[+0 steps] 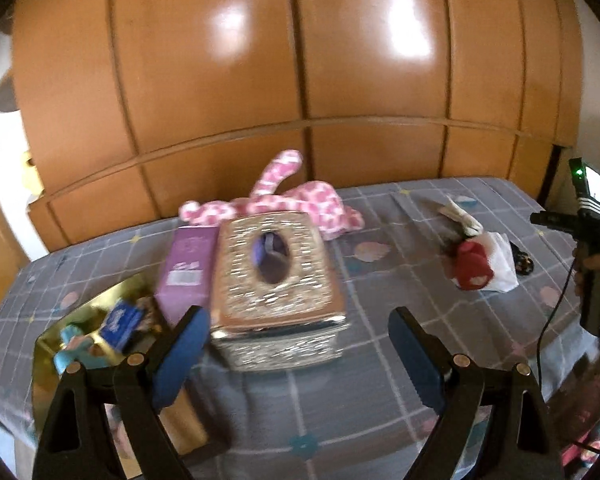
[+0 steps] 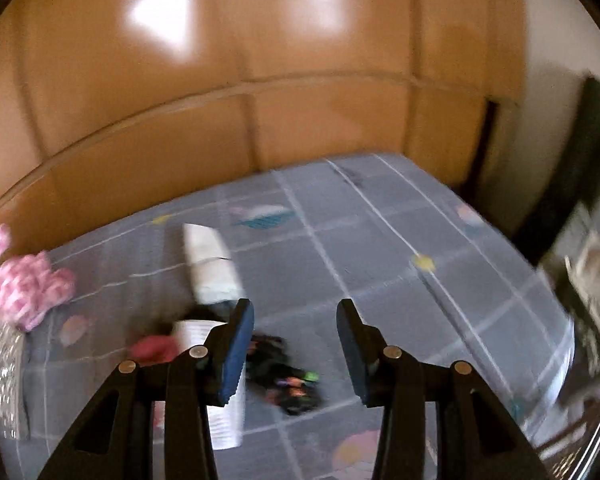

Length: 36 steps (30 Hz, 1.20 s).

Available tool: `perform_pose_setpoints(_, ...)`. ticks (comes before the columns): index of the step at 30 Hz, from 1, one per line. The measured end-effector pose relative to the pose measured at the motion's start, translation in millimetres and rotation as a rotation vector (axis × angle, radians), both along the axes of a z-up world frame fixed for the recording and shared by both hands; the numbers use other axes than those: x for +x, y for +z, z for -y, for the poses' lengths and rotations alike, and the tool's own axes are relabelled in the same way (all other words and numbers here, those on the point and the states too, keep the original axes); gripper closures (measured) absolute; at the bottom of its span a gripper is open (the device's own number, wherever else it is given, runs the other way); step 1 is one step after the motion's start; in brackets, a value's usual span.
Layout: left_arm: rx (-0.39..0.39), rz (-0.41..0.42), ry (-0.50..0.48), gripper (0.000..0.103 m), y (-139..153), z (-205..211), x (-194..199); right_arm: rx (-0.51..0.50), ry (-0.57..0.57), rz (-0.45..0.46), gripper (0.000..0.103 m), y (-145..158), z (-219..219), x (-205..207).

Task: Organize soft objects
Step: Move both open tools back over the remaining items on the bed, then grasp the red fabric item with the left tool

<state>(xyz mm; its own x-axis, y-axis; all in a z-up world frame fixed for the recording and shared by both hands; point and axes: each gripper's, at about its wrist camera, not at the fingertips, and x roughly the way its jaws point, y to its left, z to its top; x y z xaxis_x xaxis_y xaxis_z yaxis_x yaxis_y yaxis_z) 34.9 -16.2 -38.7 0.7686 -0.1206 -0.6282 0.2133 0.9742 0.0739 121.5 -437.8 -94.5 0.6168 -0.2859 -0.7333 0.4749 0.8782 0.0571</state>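
A pink-and-white plush toy (image 1: pixel 300 200) lies at the far side of the bed, behind a glittery silver tissue box (image 1: pixel 278 280); it also shows at the left edge of the right wrist view (image 2: pixel 24 288). A red soft item (image 1: pixel 474 266) lies on white cloth (image 1: pixel 500 264) to the right, with a white sock-like piece (image 1: pixel 462 216) behind it. My left gripper (image 1: pixel 296 344) is open and empty, just in front of the tissue box. My right gripper (image 2: pixel 296 344) is open and empty above a dark multicoloured item (image 2: pixel 288 380), beside the red item (image 2: pixel 154 350) and the white sock (image 2: pixel 210 264).
A purple box (image 1: pixel 186 268) leans beside the tissue box. A gold tray (image 1: pixel 80 316) at the left holds a blue box and small toys. The grey checked bedsheet (image 1: pixel 380 340) covers the bed. A wooden wardrobe (image 1: pixel 260 60) stands behind. The right gripper's body and cable (image 1: pixel 592 264) show at the right.
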Motion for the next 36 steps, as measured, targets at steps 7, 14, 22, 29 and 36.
perform_pose_setpoints(7,0.022,-0.041,-0.092,0.011,-11.7,49.4,19.0,0.134,-0.057,0.044,0.060,0.2,22.9,-6.2)
perform_pose_setpoints(14,0.020,-0.119,-0.167,0.011,-33.4,94.8,39.8,0.180,-0.068,0.035,0.060,-3.8,24.8,-6.6)
perform_pose_setpoints(22,-0.047,-0.247,-0.247,0.013,-62.2,138.8,63.9,0.264,-0.140,0.005,0.060,-13.9,40.9,-10.7)
perform_pose_setpoints(29,-0.073,-0.286,-0.359,0.029,-74.7,193.7,81.7,0.314,-0.149,0.018,0.060,-14.9,46.8,-13.1)
perform_pose_setpoints(36,-0.113,-0.394,-0.394,0.034,-101.6,236.9,114.8,0.351,-0.123,0.016,0.060,-17.2,45.3,-11.4)
